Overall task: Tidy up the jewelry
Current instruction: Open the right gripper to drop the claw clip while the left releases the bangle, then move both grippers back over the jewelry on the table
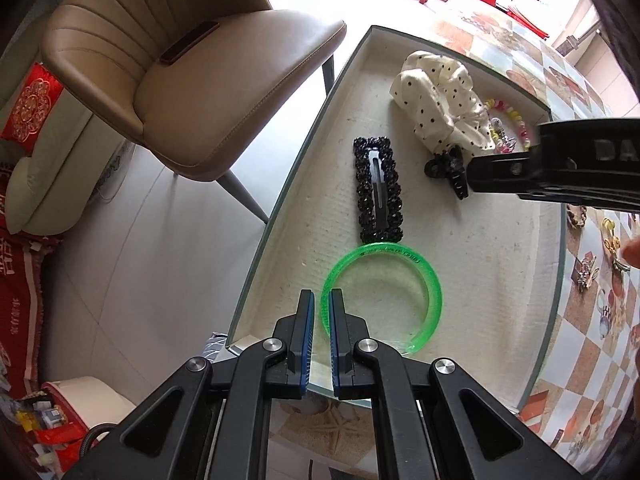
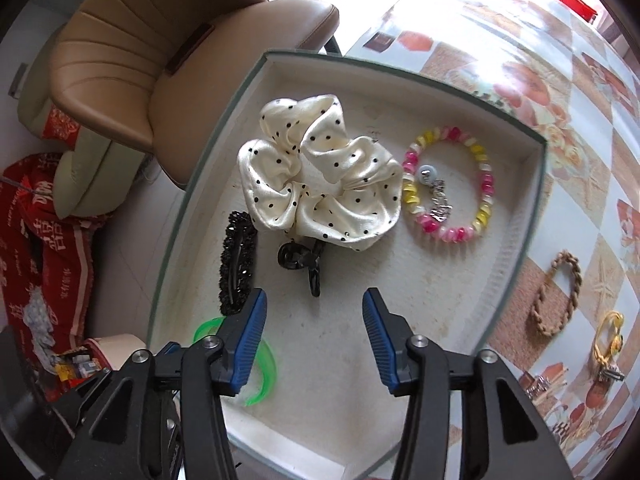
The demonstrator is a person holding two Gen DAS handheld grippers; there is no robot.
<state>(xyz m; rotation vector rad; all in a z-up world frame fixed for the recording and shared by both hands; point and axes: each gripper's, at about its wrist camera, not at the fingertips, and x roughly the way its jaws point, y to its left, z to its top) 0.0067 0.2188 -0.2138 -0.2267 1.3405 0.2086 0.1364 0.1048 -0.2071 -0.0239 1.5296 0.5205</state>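
The left gripper (image 1: 321,300) is pinched nearly shut on the rim of the green bangle (image 1: 424,276), which lies flat in the near corner of the tray (image 1: 280,184), its ring spreading away to the gripper's right. The right gripper (image 2: 314,308) hangs over the tray with jaws apart and empty, the small black claw clip (image 2: 304,262) just ahead of its tips, long axis running toward them. I judge the right hand nearer the loose pieces on the table (image 2: 580,128), such as the braided bracelet (image 2: 556,294)
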